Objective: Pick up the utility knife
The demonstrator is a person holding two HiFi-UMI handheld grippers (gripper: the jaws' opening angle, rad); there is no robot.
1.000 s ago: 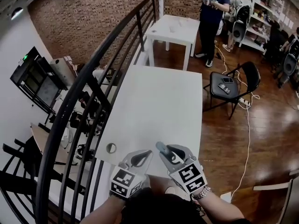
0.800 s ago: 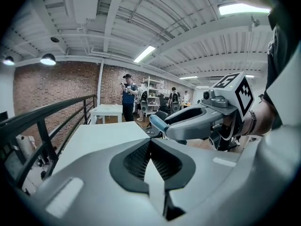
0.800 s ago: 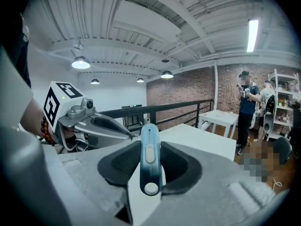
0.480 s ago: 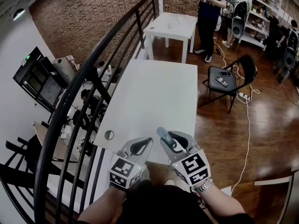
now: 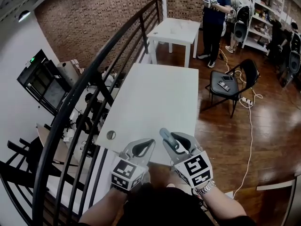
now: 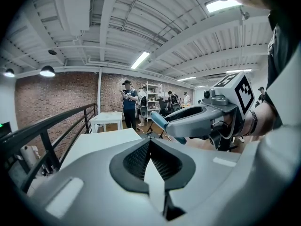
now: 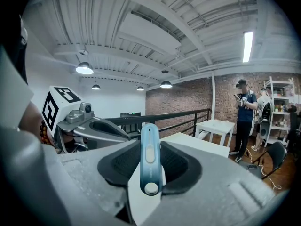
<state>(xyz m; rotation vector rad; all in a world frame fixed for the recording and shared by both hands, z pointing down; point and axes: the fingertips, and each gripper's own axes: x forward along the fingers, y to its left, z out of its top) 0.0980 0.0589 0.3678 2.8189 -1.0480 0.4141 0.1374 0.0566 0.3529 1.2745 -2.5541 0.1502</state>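
Note:
The blue utility knife (image 5: 165, 137) is gripped in my right gripper (image 5: 170, 142), its tip poking out past the jaws above the near edge of the long white table (image 5: 155, 98). In the right gripper view the knife (image 7: 150, 159) stands lengthwise between the two dark pads, slider side towards the camera. My left gripper (image 5: 143, 149) is just to its left, jaws shut with nothing in them. The left gripper view shows its own tips meeting (image 6: 150, 143) and, beside it, the right gripper (image 6: 188, 121) with the knife (image 6: 162, 122) in it.
A round cable hole (image 5: 111, 135) is in the table's near left corner. A black railing (image 5: 94, 79) runs along the table's left side. Farther back are a second white table (image 5: 176, 29), a standing person (image 5: 214, 13), a black chair (image 5: 230, 84) and a cable on the wooden floor (image 5: 249, 140).
Both grippers have risen a little together over the near table edge. The knife stays in the right gripper and the left stays shut.

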